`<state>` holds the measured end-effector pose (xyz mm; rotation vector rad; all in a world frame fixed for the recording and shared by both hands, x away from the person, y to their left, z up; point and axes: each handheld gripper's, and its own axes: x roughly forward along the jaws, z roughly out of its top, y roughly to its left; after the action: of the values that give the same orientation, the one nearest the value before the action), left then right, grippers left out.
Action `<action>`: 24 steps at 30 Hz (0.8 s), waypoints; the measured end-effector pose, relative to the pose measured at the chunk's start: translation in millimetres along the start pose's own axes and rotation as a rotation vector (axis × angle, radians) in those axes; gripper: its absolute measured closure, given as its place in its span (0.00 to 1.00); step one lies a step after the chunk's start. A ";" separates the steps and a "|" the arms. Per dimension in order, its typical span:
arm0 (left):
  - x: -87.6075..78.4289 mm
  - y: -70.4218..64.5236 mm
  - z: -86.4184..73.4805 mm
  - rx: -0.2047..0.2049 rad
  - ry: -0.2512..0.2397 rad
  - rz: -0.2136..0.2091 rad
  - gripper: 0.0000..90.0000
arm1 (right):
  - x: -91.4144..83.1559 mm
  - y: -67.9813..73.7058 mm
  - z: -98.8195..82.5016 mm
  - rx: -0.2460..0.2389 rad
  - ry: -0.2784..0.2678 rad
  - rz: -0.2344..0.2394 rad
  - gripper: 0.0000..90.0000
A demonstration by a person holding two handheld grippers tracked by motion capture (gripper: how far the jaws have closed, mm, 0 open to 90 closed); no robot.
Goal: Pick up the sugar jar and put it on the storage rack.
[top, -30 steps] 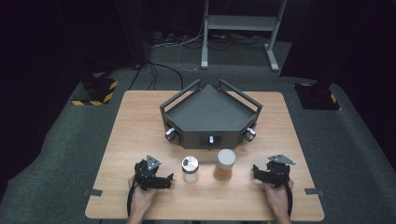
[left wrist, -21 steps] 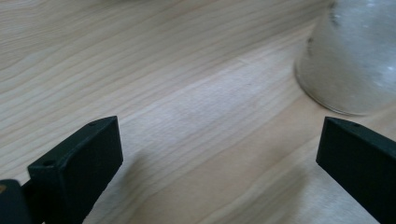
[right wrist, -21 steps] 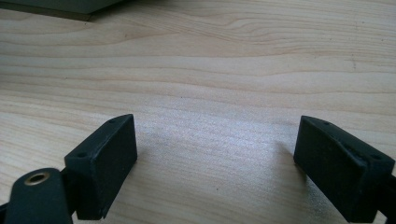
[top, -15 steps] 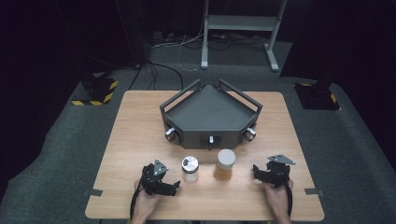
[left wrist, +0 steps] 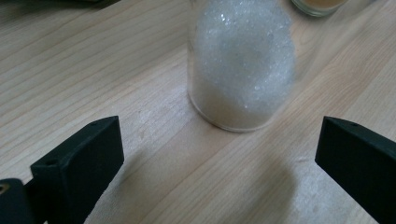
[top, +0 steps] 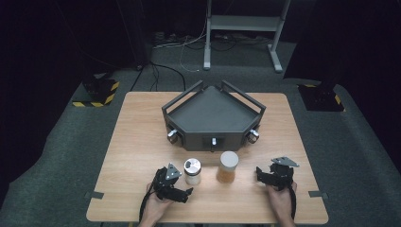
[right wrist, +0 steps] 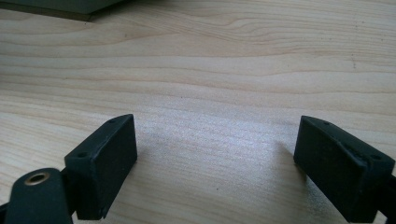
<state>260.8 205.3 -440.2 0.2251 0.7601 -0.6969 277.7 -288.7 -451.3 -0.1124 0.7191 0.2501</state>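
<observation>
Before left gripper [left wrist: 219,163]: jar [left wrist: 240,65] upright, vertical.

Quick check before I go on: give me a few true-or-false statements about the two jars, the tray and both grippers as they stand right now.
1. The left gripper is open, with the jar of white granules ahead of its fingers, untouched. True.
2. The right gripper is shut on the jar of orange-brown contents. False: it is open over bare table, apart from that jar.
3. Both jars stand inside the dark tray. False: they stand on the table in front of it.
4. Both jars are upright. True.
</observation>
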 end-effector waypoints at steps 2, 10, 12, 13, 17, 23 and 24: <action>1.2 -1.4 0.9 -0.001 -0.004 -0.002 0.02 | 0.0 0.0 0.0 0.000 0.000 0.000 0.15; 5.7 -9.3 6.0 0.006 -0.036 0.000 0.03 | 0.0 0.0 0.0 0.000 0.000 0.000 0.15; 7.2 -10.7 7.4 0.003 -0.042 0.001 0.03 | 0.0 0.0 0.0 0.000 0.000 0.000 0.15; 8.0 -11.1 8.2 0.001 -0.044 0.000 0.04 | 0.0 0.0 0.0 0.000 0.000 0.000 0.15; 11.1 -13.7 11.9 0.003 -0.047 -0.001 0.04 | 0.1 -0.1 0.4 -0.001 0.002 0.002 0.14; 14.8 -17.4 15.3 -0.003 -0.055 0.008 0.06 | 0.1 -0.1 0.3 -0.001 0.002 0.002 0.14; 15.5 -17.8 15.9 -0.003 -0.055 0.009 0.06 | 0.1 -0.2 0.3 -0.001 0.002 0.002 0.14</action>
<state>266.0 177.4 -438.7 0.2057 0.7068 -0.6906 278.0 -288.7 -451.1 -0.1131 0.7209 0.2528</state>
